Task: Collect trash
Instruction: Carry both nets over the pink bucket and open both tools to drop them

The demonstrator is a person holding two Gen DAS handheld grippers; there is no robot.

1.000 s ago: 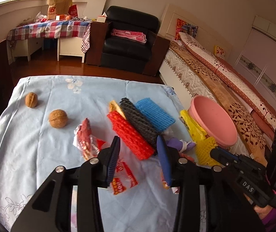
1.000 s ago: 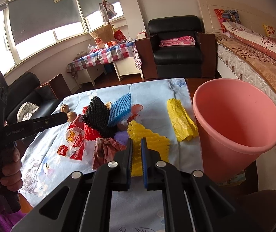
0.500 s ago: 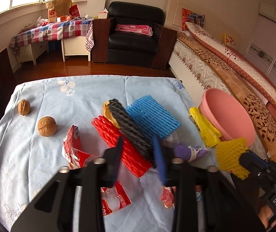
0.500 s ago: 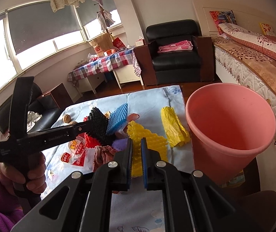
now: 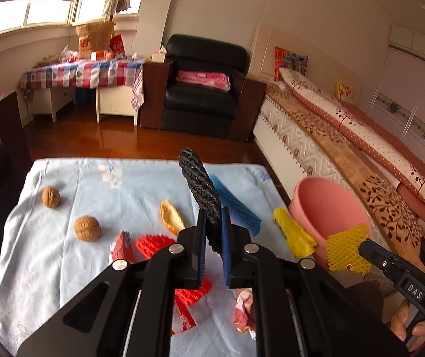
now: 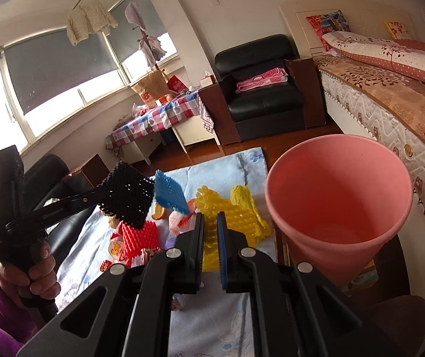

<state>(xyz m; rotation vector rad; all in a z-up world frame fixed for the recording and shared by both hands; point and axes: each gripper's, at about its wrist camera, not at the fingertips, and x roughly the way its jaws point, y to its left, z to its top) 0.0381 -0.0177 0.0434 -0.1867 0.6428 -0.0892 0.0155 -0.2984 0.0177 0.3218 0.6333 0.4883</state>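
Left gripper (image 5: 213, 232) clamps black foam net (image 5: 202, 190) at frame centre; right gripper (image 6: 210, 238) pinches yellow foam net (image 6: 227, 211) beside pink bin (image 6: 339, 205), right. Risk: springy nets slip out, miss bin, land on table (image 5: 129, 184).

Red foam net (image 5: 165, 245) half hidden behind left claw (image 5: 213, 239); wrapper (image 5: 243, 312) partly covered, print unreadable.

Home bedroom with a sitting area. Evidence: 1 bed (image 5: 361, 136) with patterned cover, 1 black armchair (image 5: 203, 89), 1 side table with checked cloth (image 5: 81, 73), wood floor (image 5: 99, 142), clothes (image 6: 90, 23) hung at the window.
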